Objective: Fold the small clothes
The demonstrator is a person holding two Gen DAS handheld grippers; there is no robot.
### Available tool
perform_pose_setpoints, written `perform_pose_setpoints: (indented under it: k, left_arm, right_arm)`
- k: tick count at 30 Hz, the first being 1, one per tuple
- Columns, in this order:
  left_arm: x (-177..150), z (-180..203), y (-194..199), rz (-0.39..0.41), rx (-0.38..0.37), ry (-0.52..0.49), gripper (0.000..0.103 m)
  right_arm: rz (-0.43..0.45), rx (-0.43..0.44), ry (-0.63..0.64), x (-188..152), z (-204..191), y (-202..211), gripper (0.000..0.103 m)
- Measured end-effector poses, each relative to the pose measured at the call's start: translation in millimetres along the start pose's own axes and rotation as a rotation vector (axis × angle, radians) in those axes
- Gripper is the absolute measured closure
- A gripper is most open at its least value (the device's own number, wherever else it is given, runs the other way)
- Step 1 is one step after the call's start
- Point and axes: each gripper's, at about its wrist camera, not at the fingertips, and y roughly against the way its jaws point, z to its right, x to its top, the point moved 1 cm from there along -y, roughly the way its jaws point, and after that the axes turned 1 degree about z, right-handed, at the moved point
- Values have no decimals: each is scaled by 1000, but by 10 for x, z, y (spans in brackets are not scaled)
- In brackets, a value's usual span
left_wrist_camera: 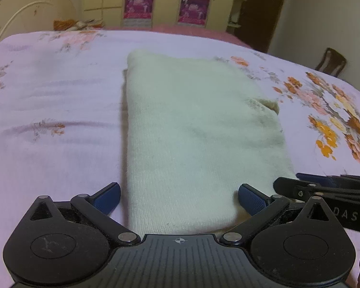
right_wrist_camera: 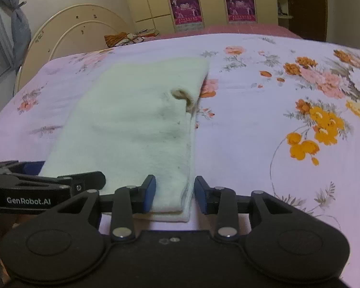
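A cream knitted garment (left_wrist_camera: 199, 124) lies folded into a long rectangle on the lilac flowered bedsheet (left_wrist_camera: 55, 100). My left gripper (left_wrist_camera: 178, 198) is open wide over its near end, and its blue pads (left_wrist_camera: 108, 196) stand on either side of the cloth without pressing it. In the right wrist view the garment (right_wrist_camera: 136, 124) shows a small brownish opening near its right edge. My right gripper (right_wrist_camera: 175, 193) straddles the near right corner, where layered edges show. Its jaws stand narrow but open, the cloth flat between them. Each gripper shows in the other's view, the right gripper (left_wrist_camera: 324, 189) and the left gripper (right_wrist_camera: 48, 184).
A curved cream headboard (right_wrist_camera: 79, 31) stands at the far left. Beside it, at the bed's far end, is an orange and patterned cloth pile (right_wrist_camera: 129, 38). A wardrobe with pink posters (left_wrist_camera: 165, 2) lines the back wall. A wooden chair (left_wrist_camera: 331, 62) stands right of the bed.
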Motion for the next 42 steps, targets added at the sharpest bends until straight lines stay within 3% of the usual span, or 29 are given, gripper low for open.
perform_pose_setpoints:
  k: [8, 10, 15, 17, 18, 21, 25, 31, 37, 42]
  left_arm:
    - [66, 40, -28, -111, 42, 31, 0]
    - [57, 91, -26, -100, 75, 4, 0]
    - [-2, 16, 20, -65, 67, 90, 0]
    - [20, -55, 34, -60, 37, 133, 0]
    - [36, -88, 43, -62, 42, 157, 0]
    - [99, -74, 144, -50, 142, 133, 0]
    - [207, -38, 481, 18, 193, 95, 0]
    - [249, 84, 1188, 114, 267, 66, 0]
    - [123, 331, 1949, 185, 291, 28, 0]
    - [-151, 599, 2609, 231, 291, 57, 0]
  right_arm:
    - [-31, -14, -14, 30, 27, 15, 48]
    - [-34, -14, -14, 25, 24, 12, 46]
    - [-62, -30, -35, 77, 22, 13, 42]
    - [-78, -57, -65, 115, 49, 40, 18]
    - [-74, -64, -84, 131, 66, 74, 17]
    - [-33, -63, -125, 198, 84, 227, 16]
    - [-120, -92, -98, 348, -30, 353, 13]
    - [-37, -13, 46, 365, -265, 951, 12]
    - [37, 67, 106, 233, -388, 1647, 12]
    - [135, 32, 146, 44, -418, 2289, 12]
